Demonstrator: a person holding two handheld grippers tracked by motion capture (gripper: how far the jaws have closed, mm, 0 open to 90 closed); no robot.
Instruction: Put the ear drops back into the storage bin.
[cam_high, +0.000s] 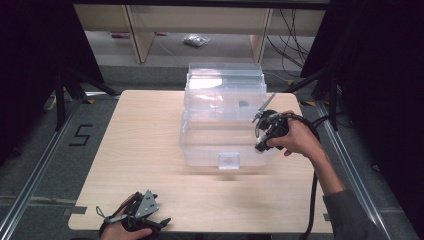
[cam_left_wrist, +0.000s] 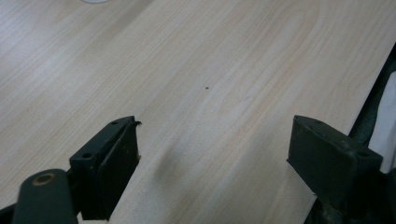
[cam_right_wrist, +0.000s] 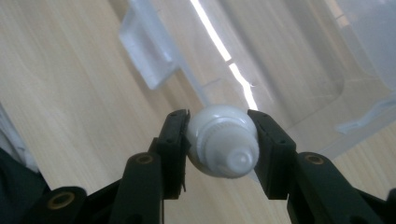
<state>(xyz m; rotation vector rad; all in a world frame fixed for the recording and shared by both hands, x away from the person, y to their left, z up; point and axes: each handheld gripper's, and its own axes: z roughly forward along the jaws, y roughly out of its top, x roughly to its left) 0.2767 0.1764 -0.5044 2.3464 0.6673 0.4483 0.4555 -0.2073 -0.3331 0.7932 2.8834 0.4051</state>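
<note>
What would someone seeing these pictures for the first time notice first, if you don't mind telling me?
Most striking is the large clear plastic storage box standing open in the middle of the pale wooden table, its lid tipped up at the back. At the box's right front corner the right tool is shut on a small white round plastic object with a ribbed collar and nozzle. The left tool rests open at the table's near left edge, holding nothing.
</note>
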